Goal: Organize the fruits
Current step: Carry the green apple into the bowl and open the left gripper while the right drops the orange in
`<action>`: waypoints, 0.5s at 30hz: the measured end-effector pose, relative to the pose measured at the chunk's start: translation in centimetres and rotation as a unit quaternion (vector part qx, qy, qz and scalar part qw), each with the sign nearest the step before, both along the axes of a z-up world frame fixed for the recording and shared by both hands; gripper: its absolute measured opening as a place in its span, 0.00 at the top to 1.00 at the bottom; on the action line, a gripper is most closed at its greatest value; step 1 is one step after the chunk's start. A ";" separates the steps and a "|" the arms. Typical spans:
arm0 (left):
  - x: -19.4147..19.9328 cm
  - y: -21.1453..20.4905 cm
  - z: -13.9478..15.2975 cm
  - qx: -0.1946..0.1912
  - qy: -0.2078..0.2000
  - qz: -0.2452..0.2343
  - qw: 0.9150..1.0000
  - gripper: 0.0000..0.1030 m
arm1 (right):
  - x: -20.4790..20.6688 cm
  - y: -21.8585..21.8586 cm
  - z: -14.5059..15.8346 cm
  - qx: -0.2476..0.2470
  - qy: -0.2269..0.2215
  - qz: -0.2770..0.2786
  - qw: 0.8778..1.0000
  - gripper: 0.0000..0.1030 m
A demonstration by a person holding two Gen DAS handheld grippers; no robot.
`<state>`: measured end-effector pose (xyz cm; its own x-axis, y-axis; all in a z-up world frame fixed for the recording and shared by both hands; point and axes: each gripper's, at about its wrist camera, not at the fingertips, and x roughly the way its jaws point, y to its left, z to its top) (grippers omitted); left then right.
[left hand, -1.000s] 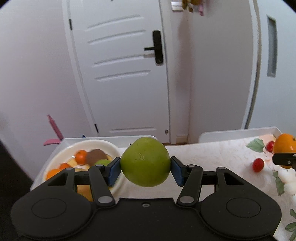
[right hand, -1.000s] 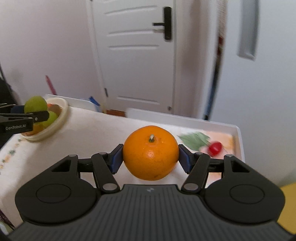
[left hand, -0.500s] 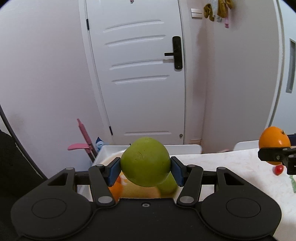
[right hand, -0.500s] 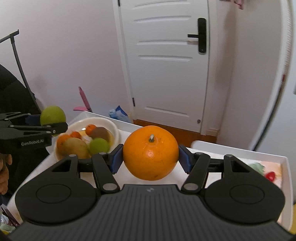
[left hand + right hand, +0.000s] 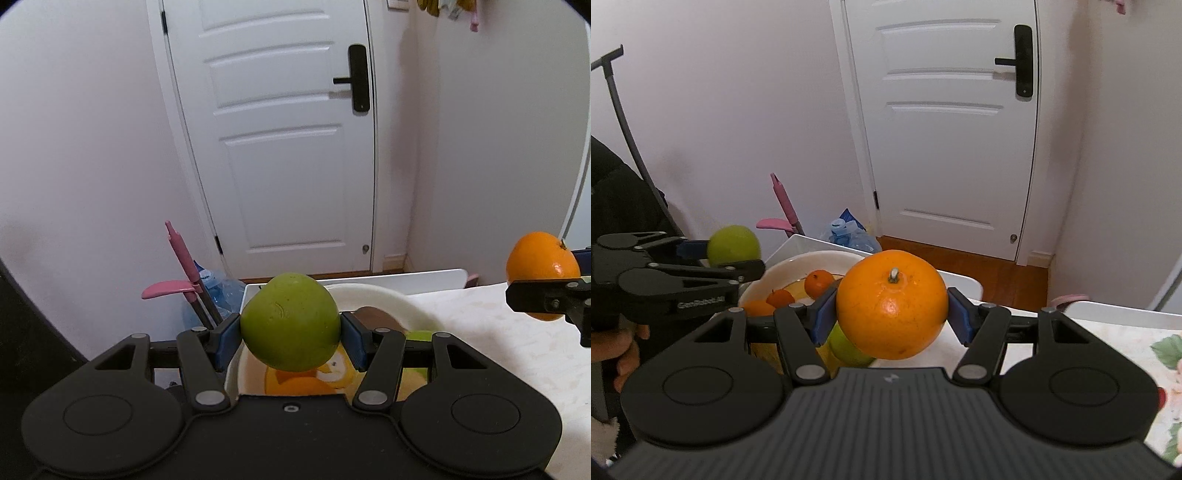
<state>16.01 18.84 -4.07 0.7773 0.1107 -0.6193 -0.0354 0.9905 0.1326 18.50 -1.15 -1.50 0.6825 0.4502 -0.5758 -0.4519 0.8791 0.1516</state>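
Left claw [image 5: 290,341] above bowl [image 5: 399,300]

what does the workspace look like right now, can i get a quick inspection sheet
surface: table with white floral cloth
job's things: green apple and orange both held in the air; white bowl already holds small oranges, a green fruit and a brown one
clutter: nothing seen on the table
grippers: left gripper shut on green apple; right gripper shut on orange
cables: nothing seen
surroundings: white door, pink-handled tool and water bottle on the floor
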 end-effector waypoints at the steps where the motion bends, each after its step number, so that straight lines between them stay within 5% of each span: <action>1: 0.6 0.4 -0.3 -0.002 0.004 -0.003 1.000 0.40 | 0.3 0.4 -0.1 -0.001 0.002 -0.001 1.000 0.25; 15: 5.5 2.6 -4.7 -0.016 0.059 -0.055 0.997 0.40 | 2.5 3.3 -1.8 -0.013 0.022 -0.030 0.999 0.25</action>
